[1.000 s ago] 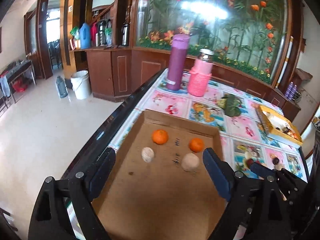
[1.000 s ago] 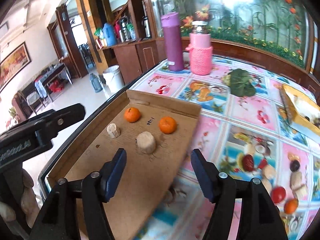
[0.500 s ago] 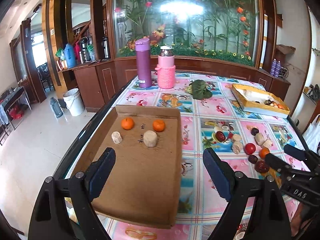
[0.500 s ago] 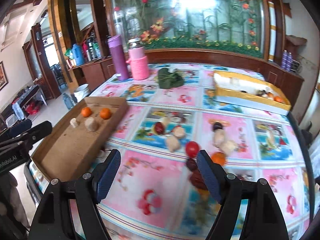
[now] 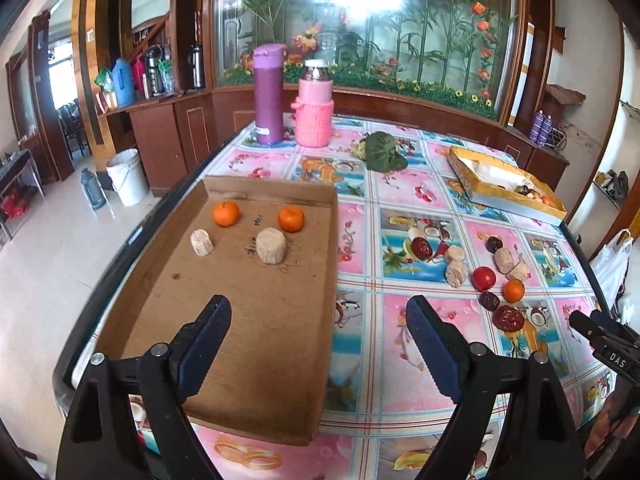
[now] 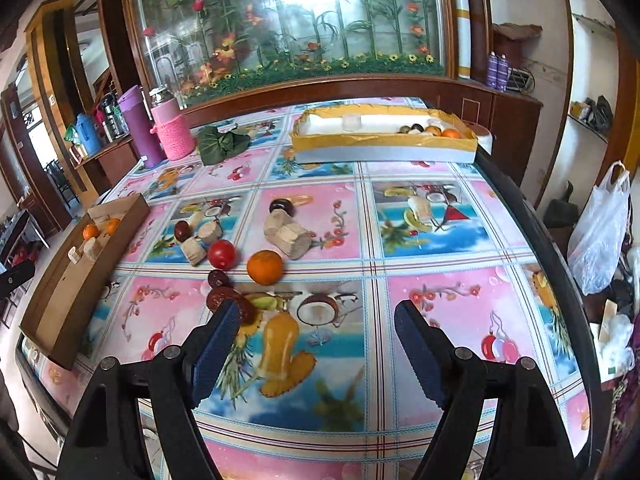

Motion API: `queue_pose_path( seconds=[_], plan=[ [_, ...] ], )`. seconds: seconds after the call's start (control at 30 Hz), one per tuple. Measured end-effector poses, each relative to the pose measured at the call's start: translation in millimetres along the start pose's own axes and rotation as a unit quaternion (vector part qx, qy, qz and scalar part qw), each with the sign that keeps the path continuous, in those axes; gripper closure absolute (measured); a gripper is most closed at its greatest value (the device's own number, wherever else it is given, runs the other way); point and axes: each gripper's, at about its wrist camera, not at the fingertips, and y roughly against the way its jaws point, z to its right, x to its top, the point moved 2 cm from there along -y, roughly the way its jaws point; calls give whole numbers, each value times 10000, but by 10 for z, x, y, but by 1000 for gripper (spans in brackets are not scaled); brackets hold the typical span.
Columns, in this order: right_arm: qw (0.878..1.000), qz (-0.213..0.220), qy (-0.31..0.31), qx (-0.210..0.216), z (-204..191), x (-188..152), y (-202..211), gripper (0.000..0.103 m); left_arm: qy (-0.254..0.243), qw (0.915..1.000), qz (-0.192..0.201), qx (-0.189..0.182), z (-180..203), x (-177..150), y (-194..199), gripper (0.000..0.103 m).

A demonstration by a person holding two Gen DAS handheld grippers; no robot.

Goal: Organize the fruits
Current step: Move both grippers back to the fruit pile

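A brown cardboard tray (image 5: pixel 224 320) at the table's left holds two oranges (image 5: pixel 226 213) (image 5: pixel 291 219) and two beige chunks (image 5: pixel 271 246). My left gripper (image 5: pixel 318 328) is open and empty, above the tray's near right edge. Loose fruit lies mid-table: an orange (image 6: pixel 265 266), a red tomato (image 6: pixel 221 254), dark red dates (image 6: pixel 218 279) and beige chunks (image 6: pixel 294 238). My right gripper (image 6: pixel 318 334) is open and empty, just short of the orange; its left fingertip overlaps a date (image 6: pixel 224 299). The tray also shows in the right wrist view (image 6: pixel 72 288).
A yellow box (image 6: pixel 384 144) with several fruits stands at the far right of the table. A purple flask (image 5: pixel 269 94), a pink knit-covered jar (image 5: pixel 314 110) and a green leafy bundle (image 5: pixel 382 152) stand at the back. A white plastic bag (image 6: pixel 600 232) hangs beyond the right edge.
Both grippers have drawn back from the tray. The right gripper has swung right to face the loose fruit mid-table. Both stayed open and empty.
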Motion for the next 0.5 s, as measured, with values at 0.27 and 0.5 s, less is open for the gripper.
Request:
queue_pose_path(
  seconds=[0.27, 0.5],
  plan=[
    [9980, -357, 347, 386, -355, -35, -338, 20, -128, 9994, -272, -147, 145, -58, -229, 14],
    [9905, -691, 1105, 427, -818, -42, -758, 41, -231, 9975, -509, -421, 271, 59, -466, 14]
  ],
)
